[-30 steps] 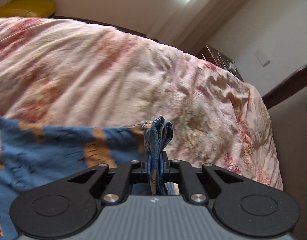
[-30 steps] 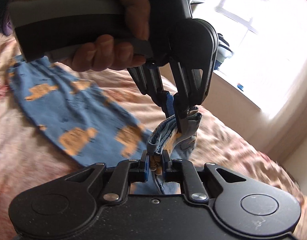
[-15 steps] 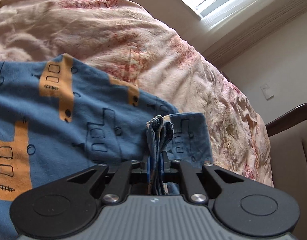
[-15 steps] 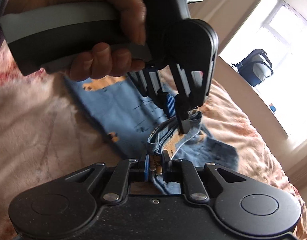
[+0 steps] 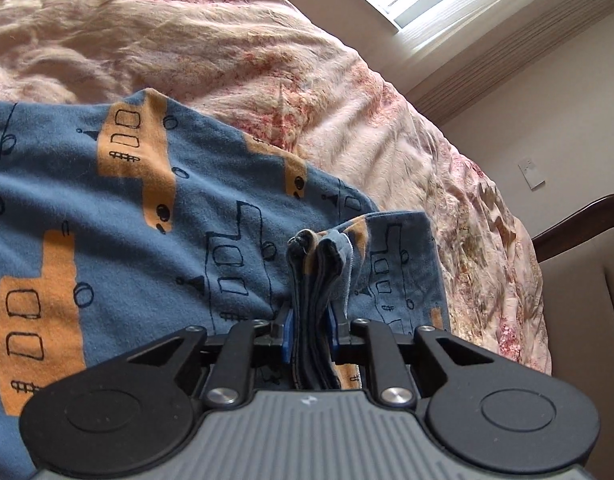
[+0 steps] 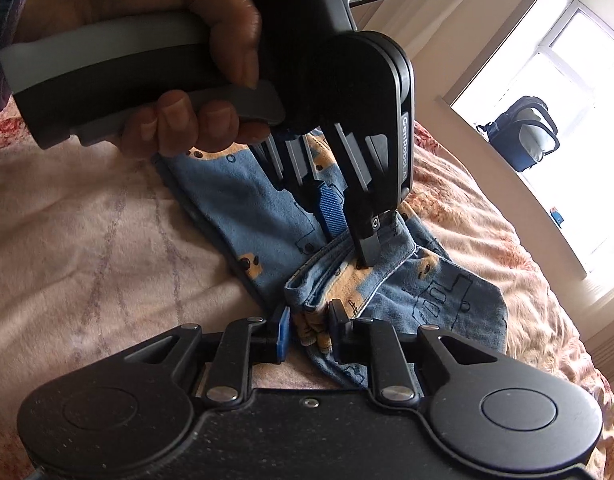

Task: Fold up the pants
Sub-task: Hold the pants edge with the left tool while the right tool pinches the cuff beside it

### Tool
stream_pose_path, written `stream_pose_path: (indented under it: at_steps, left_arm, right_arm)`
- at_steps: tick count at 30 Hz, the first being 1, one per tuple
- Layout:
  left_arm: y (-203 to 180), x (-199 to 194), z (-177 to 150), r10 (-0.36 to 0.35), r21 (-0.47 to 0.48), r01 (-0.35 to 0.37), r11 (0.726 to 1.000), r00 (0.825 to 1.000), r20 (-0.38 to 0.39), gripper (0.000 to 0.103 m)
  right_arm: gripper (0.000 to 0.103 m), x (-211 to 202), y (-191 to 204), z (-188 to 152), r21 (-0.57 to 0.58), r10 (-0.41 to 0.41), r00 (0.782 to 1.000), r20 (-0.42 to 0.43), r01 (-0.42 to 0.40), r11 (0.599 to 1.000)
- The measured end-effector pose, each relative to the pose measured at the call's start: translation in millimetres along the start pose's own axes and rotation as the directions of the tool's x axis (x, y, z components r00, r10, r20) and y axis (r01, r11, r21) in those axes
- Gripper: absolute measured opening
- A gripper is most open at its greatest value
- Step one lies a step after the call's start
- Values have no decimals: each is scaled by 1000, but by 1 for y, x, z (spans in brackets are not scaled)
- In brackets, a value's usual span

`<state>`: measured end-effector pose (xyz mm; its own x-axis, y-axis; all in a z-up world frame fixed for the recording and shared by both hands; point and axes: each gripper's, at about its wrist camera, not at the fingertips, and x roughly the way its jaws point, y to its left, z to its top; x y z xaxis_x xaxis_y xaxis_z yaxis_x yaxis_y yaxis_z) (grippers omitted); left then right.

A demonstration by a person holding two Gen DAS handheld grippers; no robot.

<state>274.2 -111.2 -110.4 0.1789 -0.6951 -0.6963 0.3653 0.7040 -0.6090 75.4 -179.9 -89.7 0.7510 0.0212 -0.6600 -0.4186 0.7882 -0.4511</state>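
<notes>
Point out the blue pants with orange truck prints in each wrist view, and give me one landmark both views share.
Left wrist: the blue pants with orange truck prints fill the left and centre, a bunched edge clamped in the left gripper.
Right wrist: they lie mid-frame, pinched by the right gripper and the left gripper from above.
Shared landmark: the pink floral bedspread.

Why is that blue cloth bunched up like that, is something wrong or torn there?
Nothing looks torn. The pants lie on the bed, and both grippers, left and right, pinch a thick wad of layers at one end. The bunching sits only at the pinched edge; the rest lies flat.
</notes>
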Motion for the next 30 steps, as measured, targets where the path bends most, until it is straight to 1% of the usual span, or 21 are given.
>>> stream_pose_path:
  at_steps: [5, 12, 14, 16, 20, 23, 24, 25, 30]
  left_arm:
    - [-5, 0, -1, 25, 30, -25, 999, 1000, 5, 19]
    - [-5, 0, 0, 24, 27, -24, 999, 1000, 4, 19]
    - [-6, -1, 0, 23, 47, -23, 999, 1000, -1, 19]
    - [-7, -2, 1, 28, 57, -28, 998, 1000, 2, 17]
    - [-6, -1, 0, 20, 48, -21, 999, 1000, 8, 11]
    - [-6, 0, -1, 22, 48, -23, 999, 1000, 14, 11]
    - [-6, 0, -2, 25, 49, -26, 998, 1000, 17, 10]
    - [-6, -1, -2, 27, 50, -28, 998, 999, 20, 10]
    - [-13, -8, -2, 44, 81, -47, 996, 998, 43, 10]
  right_arm:
    - [22, 0, -1, 0, 3, 5, 1000, 1, -5, 1000]
    - [23, 2, -2, 0, 11, 9, 1000, 1, -9, 1000]
    - [23, 2, -2, 0, 9, 6, 1000, 2, -6, 1000]
    - [23, 3, -1, 0, 8, 3, 1000, 3, -3, 1000]
    - [23, 3, 0, 0, 7, -2, 1000, 2, 2, 1000]
    - [21, 2, -1, 1, 20, 4, 1000, 2, -4, 1000]
    - [17, 2, -2, 1, 25, 1, 1000, 8, -2, 1000]
    - [16, 1, -3, 1, 31, 1, 1000, 14, -1, 1000]
    - [14, -5, -7, 4, 59, 0, 999, 34, -2, 998]
